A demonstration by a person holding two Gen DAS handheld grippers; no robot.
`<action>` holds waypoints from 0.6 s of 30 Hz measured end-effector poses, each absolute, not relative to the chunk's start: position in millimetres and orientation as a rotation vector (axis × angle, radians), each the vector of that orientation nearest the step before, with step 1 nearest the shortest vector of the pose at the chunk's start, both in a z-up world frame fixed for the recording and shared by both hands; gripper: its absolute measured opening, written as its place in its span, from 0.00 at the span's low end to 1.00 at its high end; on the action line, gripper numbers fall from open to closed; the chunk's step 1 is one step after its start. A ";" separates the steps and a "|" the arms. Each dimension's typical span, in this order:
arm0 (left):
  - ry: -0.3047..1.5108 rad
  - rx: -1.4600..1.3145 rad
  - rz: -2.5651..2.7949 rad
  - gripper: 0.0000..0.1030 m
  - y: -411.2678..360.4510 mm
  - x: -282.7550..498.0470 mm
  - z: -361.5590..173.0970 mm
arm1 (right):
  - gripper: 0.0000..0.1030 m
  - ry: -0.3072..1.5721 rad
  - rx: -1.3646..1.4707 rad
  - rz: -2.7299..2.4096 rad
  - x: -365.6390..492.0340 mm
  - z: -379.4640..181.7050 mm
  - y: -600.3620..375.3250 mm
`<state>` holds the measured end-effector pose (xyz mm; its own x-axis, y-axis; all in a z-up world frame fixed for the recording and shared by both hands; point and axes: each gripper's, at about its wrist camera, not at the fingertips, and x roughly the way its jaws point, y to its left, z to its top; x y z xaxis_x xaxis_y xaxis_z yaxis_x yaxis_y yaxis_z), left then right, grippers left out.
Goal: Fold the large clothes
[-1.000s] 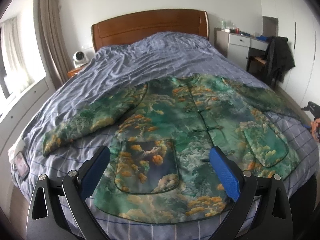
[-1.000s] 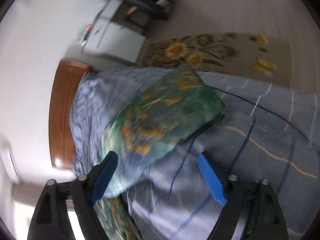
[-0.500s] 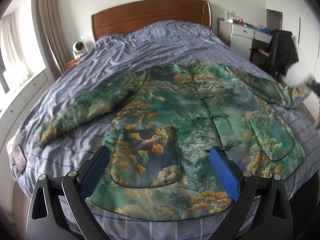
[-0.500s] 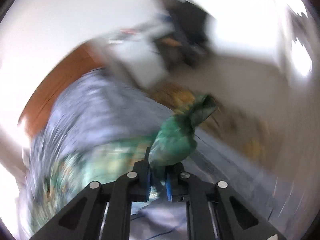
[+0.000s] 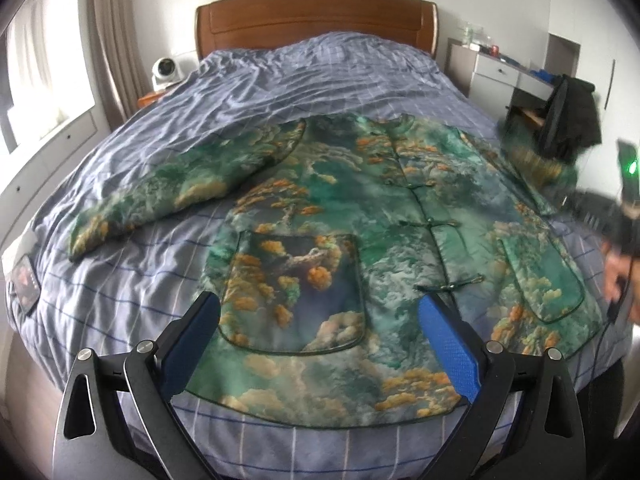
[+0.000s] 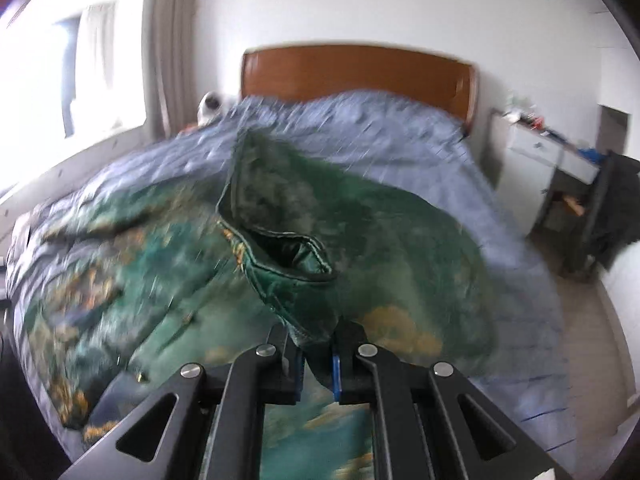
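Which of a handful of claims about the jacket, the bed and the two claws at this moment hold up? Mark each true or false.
1. The right claw is shut on the jacket's sleeve. True.
2. The left claw grips the jacket's hem. False: its jaws stand open above the jacket, holding nothing.
3. The jacket lies front up, its button front showing. True.
4. The other sleeve is folded across the chest. False: it lies stretched out on the bed cover.
5. The headboard is white metal. False: it is brown wood.
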<state>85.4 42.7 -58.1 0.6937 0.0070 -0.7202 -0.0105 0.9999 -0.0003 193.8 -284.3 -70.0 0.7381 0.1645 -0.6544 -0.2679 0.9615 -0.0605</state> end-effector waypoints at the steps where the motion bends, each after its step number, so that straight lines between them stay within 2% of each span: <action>1: 0.808 -0.007 0.011 0.97 43.5 86.7 -60.1 | 0.09 0.728 -0.168 0.251 191.1 -79.5 -276.7; 4: 0.826 -0.015 -0.001 0.97 42.3 92.0 -65.3 | 0.10 0.798 -0.211 0.277 184.7 -106.4 -258.8; 6: 0.838 -0.016 -0.020 0.97 38.5 97.3 -68.0 | 0.14 0.842 -0.215 0.277 177.2 -120.4 -252.3; 7: 0.846 -0.015 -0.037 0.97 34.9 101.1 -69.3 | 0.20 0.868 -0.208 0.273 174.2 -126.0 -249.6; 8: 0.854 -0.015 -0.052 0.97 31.1 104.8 -69.9 | 0.32 0.904 -0.194 0.281 169.8 -132.9 -248.0; 9: 0.864 -0.016 -0.077 0.97 25.5 110.3 -70.4 | 0.39 0.930 -0.178 0.294 169.4 -138.9 -248.6; 10: 0.869 -0.020 -0.097 0.97 20.7 114.1 -70.1 | 0.52 0.948 -0.157 0.312 164.3 -141.5 -249.5; 12: 0.884 -0.039 -0.161 0.97 7.6 125.7 -68.3 | 0.60 0.952 -0.124 0.341 148.8 -139.4 -250.3; 18: 1.038 -0.240 -0.505 0.97 -50.7 179.6 -80.6 | 0.61 0.899 -0.044 0.317 99.1 -117.5 -263.9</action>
